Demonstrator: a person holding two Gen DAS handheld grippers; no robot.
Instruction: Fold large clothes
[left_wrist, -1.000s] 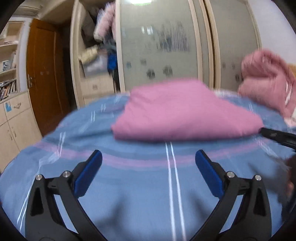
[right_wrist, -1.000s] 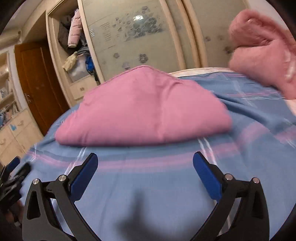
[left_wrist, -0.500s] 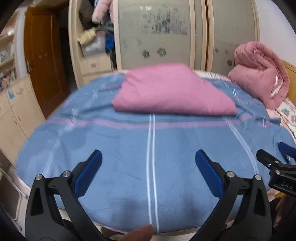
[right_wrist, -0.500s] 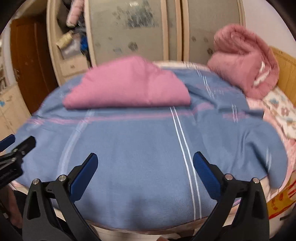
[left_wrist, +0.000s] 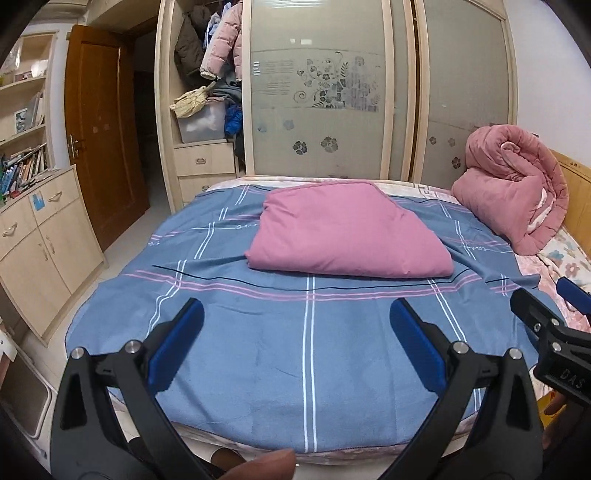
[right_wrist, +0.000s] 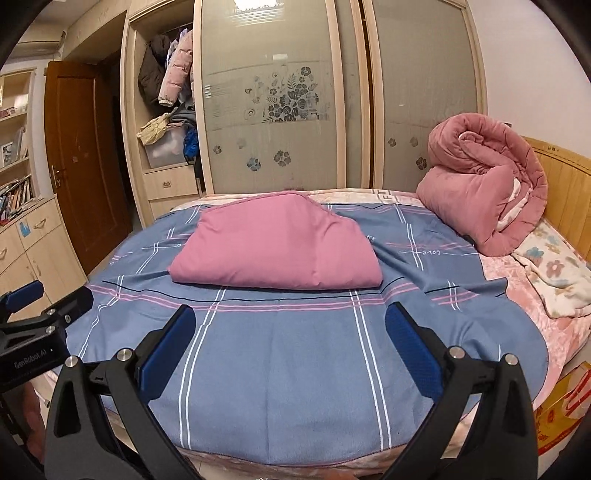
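two grippers are held side by side at the near edge of the bed, both aimed along it toward the wardrobe. left gripper (left_wrist: 295, 347): blue-padded fingers spread wide, nothing between them. right gripper (right_wrist: 290, 345): likewise spread wide and empty; its black body is also seen at the right margin of the left wrist view.

folded pink fabric bundle (left_wrist: 347, 236), thick and smooth, is laid flat across the far half of the blue plaid sheet with white and pink stripes (left_wrist: 280, 354), well apart from both grippers and touched by neither. its edges are squared on the near side, so the fold is judged complete or nearly so. the near half of the sheet is left bare, presumably as working room.

rolled pink plush quilt (right_wrist: 484, 192) is piled against the wooden headboard (right_wrist: 565, 184) at the right, apparently kept out of the folding area. frosted sliding wardrobe doors (right_wrist: 273, 110) are seen behind the bed.

whether another garment is to be fetched cannot be told.
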